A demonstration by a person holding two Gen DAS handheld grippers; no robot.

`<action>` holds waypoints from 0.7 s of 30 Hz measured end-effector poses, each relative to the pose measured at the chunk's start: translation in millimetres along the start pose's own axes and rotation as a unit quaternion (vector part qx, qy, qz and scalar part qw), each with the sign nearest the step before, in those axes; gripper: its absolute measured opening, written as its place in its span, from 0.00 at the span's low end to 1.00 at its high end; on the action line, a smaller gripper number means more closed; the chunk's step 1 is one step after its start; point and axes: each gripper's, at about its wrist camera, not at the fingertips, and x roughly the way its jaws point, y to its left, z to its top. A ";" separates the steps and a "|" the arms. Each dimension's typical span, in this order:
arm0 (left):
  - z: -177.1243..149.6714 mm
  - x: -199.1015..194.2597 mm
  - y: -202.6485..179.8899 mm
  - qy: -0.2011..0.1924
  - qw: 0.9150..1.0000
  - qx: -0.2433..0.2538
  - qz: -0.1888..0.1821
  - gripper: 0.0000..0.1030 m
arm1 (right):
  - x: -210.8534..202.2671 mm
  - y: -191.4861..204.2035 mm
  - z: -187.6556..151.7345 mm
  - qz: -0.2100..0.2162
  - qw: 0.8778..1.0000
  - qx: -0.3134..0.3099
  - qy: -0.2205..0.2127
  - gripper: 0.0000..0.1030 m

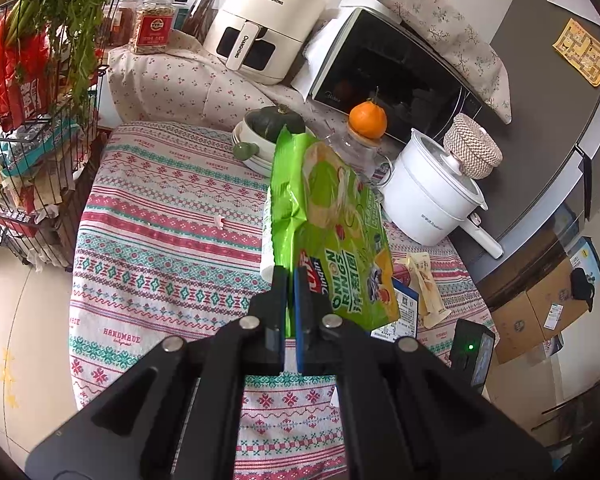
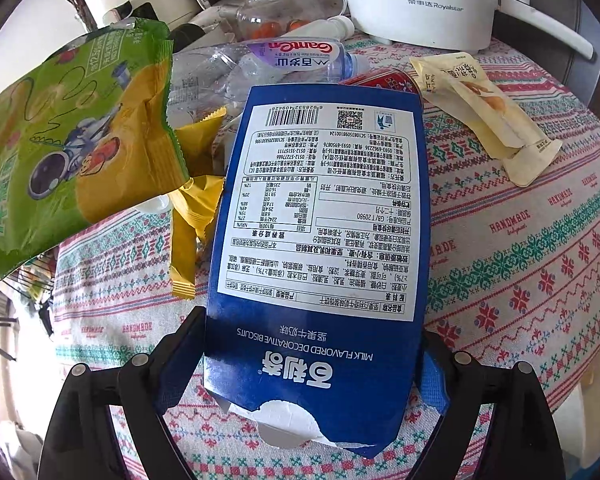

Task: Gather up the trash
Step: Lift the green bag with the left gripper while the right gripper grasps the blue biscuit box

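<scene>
Left gripper (image 1: pixel 290 276) fingers nearly closed, pinching the bottom edge of a green chip bag (image 1: pixel 332 228) — crinkled, long axis pointing away, raised above the tabletop (image 1: pixel 160 240). Right gripper (image 2: pixel 308 360) fingers wide, clamping a blue biscuit box (image 2: pixel 316 224) — torn near end, lengthwise away.

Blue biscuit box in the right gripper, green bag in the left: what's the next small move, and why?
Probably lift the right gripper a little to raise the blue biscuit box off the table. Its fingers sit against both sides of the box, while the left gripper already holds the green onion rings bag up. The crushed bottle, yellow wrappers and cream packet lie close around the box.
</scene>
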 end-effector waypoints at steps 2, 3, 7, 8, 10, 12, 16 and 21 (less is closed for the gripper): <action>0.3 -2.2 -3.4 -0.005 1.000 0.005 -0.004 0.04 | -13.1 -3.5 0.5 0.006 1.000 -0.011 -0.008 0.88; 0.2 -2.9 -5.1 -0.006 1.000 0.007 -0.006 0.04 | -19.9 -5.8 1.3 0.010 1.000 -0.016 -0.013 0.88; -0.4 -1.4 -11.9 -0.002 1.000 0.012 -0.017 0.04 | -49.0 -21.6 4.2 0.018 0.999 -0.032 -0.033 0.87; -0.4 -0.9 -13.3 -0.001 1.000 0.012 -0.019 0.04 | -55.3 -28.1 4.7 0.019 0.999 -0.034 -0.035 0.86; -0.5 0.4 -16.4 0.003 1.000 0.013 -0.025 0.04 | -66.7 -45.1 5.8 0.023 0.999 -0.032 -0.035 0.78; -1.1 1.6 -20.2 0.006 0.999 0.015 -0.029 0.04 | -74.1 -62.7 8.9 0.034 0.998 -0.038 -0.027 0.29; -2.7 6.4 -31.6 0.011 0.999 0.024 -0.030 0.04 | -77.0 -105.2 10.1 0.020 0.999 -0.041 -0.015 0.31; -5.6 12.2 -43.4 0.017 0.999 0.031 -0.033 0.04 | -75.2 -129.7 3.2 0.038 0.998 -0.039 -0.003 0.32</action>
